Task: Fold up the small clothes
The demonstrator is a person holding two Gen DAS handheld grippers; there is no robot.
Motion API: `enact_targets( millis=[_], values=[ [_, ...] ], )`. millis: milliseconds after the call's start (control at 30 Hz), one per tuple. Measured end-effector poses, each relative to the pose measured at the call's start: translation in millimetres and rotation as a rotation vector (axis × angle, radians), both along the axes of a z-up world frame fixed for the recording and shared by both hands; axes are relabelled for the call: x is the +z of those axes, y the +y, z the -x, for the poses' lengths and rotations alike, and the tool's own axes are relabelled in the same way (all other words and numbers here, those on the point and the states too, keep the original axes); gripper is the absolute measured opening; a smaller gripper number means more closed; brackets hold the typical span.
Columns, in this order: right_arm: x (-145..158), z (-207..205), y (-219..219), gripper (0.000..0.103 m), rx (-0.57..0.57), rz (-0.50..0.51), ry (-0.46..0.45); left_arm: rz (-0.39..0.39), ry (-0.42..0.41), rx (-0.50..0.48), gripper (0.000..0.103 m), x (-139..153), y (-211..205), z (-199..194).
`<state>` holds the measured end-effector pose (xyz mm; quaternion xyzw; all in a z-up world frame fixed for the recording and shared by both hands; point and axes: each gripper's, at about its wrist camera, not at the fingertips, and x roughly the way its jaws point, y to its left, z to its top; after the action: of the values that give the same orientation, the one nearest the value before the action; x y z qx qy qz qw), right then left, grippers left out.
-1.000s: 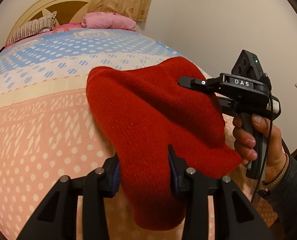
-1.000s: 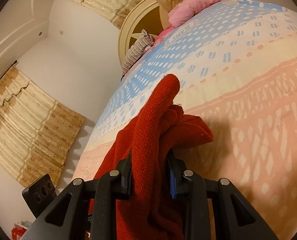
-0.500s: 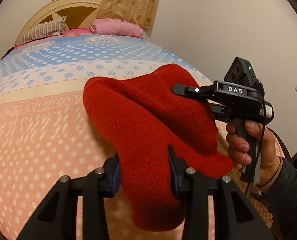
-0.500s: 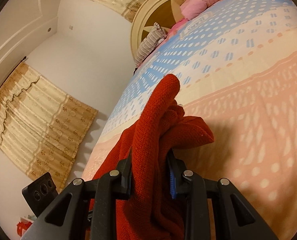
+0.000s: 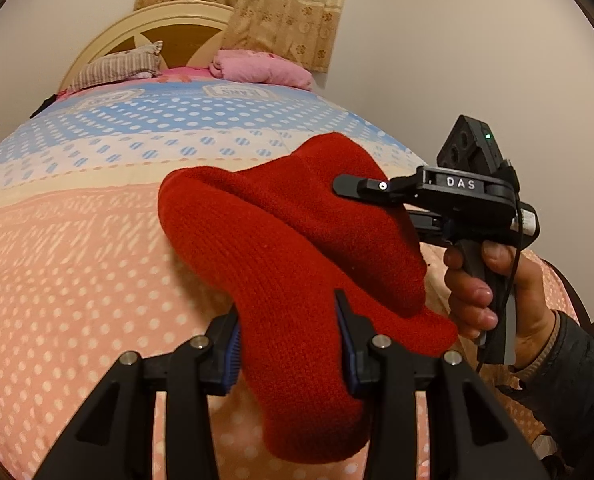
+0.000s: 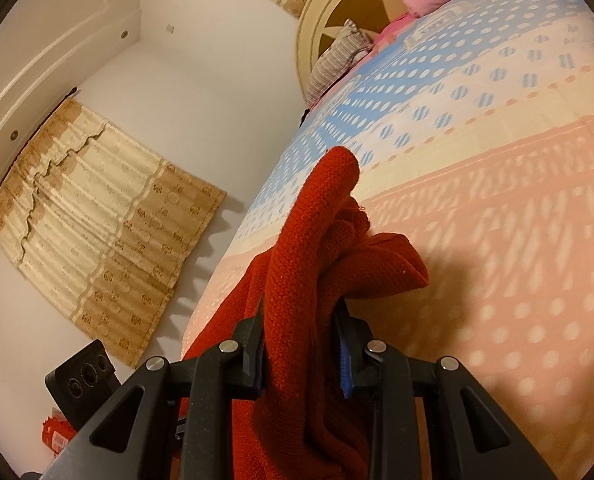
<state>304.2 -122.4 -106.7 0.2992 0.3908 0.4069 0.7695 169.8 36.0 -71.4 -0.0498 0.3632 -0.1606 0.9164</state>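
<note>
one red knit garment point(image 5: 297, 264) — two grippers point(image 5: 289, 344) clamping it

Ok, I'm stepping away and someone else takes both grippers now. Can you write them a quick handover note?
Left gripper: shut on one end of the red knit garment.
Right gripper: shut on a bunched part of the same garment.
The garment hangs in the air above the bed, not laid out.
Done: picked up. No neat fold shows yet.
Left: spread it on the bed and fold it.
</note>
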Motion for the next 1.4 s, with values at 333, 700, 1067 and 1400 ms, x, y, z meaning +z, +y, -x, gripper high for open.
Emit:
enact_targets(
  millis=[333,700,1067,1400],
  values=[
    [4.4,7.8,42.1,0.028,0.071,-0.008,-0.009,-0.007,-0.02,0.05,0.041,2.1,30.8,21.6],
    [1.8,14.1,90.4,0.028,0.144,-0.01,-0.009,-0.015,-0.037,0.1,0.041,4.1,55.1,41.2],
    [3.0,12.5,128.4,0.028,0.209,-0.006,-0.003,-0.022,-0.053,0.155,0.041,0.7,79.2,59.6],
    [-12.6,9.7,156.0,0.028,0.251,0.025,0.032,-0.026,-0.027,0.184,0.041,-15.0,94.0,64.1]
  ],
)
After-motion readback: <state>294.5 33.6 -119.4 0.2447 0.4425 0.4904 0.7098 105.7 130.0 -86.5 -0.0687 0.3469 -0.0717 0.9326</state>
